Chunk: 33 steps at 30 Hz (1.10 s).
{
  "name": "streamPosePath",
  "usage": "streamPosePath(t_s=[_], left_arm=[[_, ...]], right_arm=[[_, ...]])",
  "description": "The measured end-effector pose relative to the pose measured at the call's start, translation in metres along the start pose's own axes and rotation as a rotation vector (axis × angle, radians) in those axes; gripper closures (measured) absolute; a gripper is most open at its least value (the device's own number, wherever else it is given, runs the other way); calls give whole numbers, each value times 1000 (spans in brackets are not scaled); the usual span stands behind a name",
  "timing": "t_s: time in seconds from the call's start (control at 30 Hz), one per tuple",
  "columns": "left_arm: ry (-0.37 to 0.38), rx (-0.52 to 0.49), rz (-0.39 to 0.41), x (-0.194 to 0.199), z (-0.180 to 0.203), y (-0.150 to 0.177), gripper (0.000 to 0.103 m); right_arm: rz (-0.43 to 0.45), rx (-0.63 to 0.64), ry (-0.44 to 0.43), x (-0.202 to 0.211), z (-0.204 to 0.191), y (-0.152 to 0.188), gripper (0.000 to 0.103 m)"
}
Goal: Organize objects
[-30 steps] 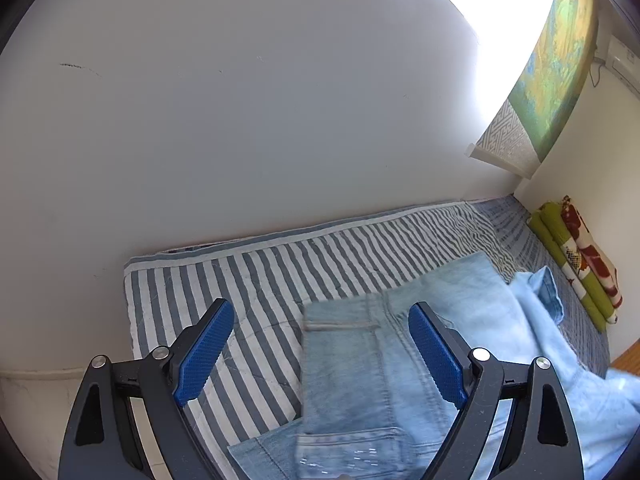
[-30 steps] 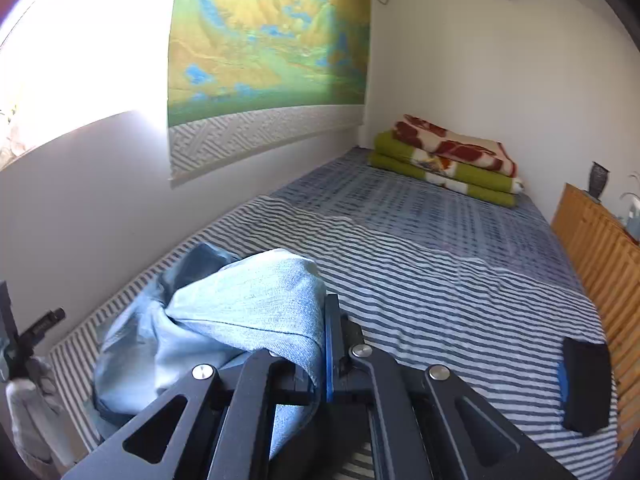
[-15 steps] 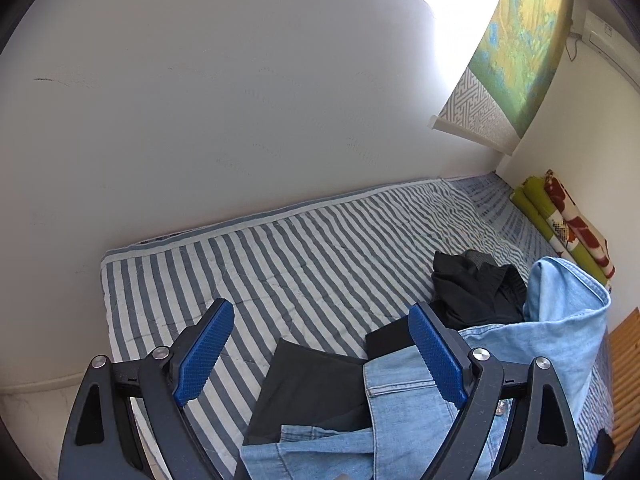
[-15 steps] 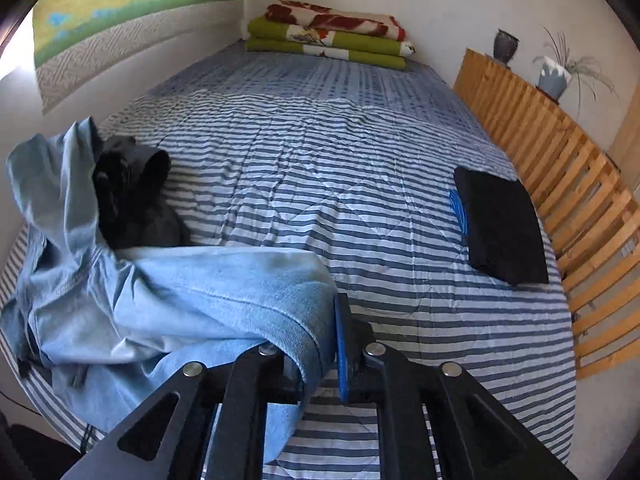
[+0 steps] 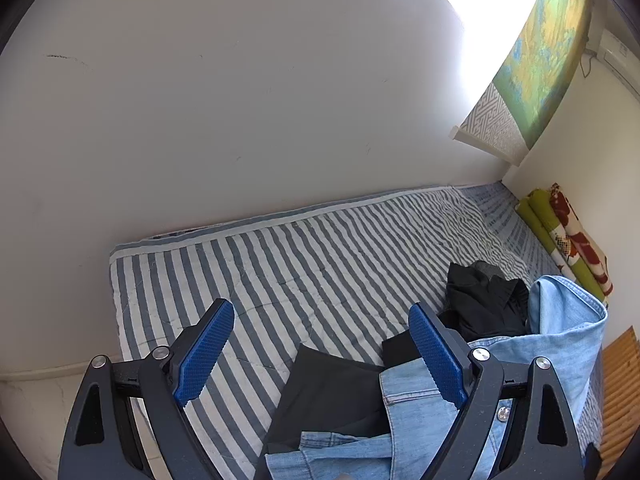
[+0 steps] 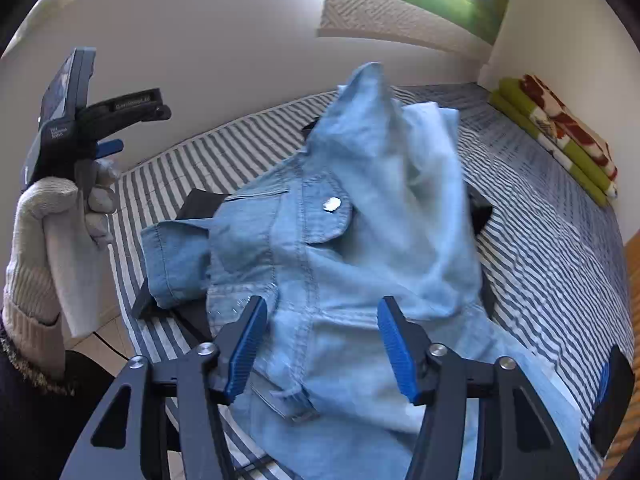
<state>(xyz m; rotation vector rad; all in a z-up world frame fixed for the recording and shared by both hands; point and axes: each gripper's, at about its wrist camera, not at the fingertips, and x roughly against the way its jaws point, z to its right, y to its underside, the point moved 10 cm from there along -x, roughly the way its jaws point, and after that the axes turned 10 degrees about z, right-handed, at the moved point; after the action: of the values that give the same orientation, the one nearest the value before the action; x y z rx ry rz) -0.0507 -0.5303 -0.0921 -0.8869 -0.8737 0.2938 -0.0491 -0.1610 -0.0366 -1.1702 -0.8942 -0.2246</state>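
A light blue denim jacket lies crumpled on the striped bed, its raised part blurred as it drops. My right gripper hovers over the jacket's hem. Its jaws are opening, the denim lies below the gap, and the blue pads do not press it. In the left wrist view my left gripper stands wide open above the bed's corner, holding nothing. Under it a flat black garment pokes out beneath the jacket, with bunched black clothing behind. A gloved hand holds the left gripper at the left.
A folded green and red blanket lies at the bed's far end against the wall. A wooden slatted frame borders the right side. A black folded item sits by that edge. A white wall runs along the left; a landscape hanging is above.
My right gripper went from shut on a fold of denim to jaws apart, and the jacket dropped onto the bed. The right view swung down over it. The denim left the left gripper's gap, uncovering the black garment.
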Motion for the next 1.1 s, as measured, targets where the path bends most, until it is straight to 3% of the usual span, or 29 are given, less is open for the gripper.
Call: streamPosePath(t_s=[0.1,0.23,0.43,0.5,0.53,0.6,0.63,0.87,1.0,1.1], left_arm=[[-26,-49,-12,-6,-6,1,12],[-3,-53,-68,-15,-11,9,12],[28,-107,-96,-20,4,19,12],[51,-106,-106,-20,10,21,12],[55,-108,-106,-20,13,22,12],[51,-114,-105,-20,15,23,12],[53,-113,-107,-20,16,24,12],[90,-157,-105,-12,42,31,12],[149,-222,-118,-4,78,48,12],[226,-261,-150,5,114,70,12]], right_arm=[[-39,43,-33,-47,-38,-5,43],[-82,114,-37,-93,-76,-8,43],[-147,187,22,-137,-84,7,41],[-153,219,28,-140,-80,12,50],[-148,214,39,-138,-73,11,70],[-142,150,23,-127,-57,8,91],[-132,87,-18,-118,-49,4,95],[37,-187,-5,-20,52,-13,98],[137,-337,76,55,134,2,98],[190,-454,198,122,212,38,98]])
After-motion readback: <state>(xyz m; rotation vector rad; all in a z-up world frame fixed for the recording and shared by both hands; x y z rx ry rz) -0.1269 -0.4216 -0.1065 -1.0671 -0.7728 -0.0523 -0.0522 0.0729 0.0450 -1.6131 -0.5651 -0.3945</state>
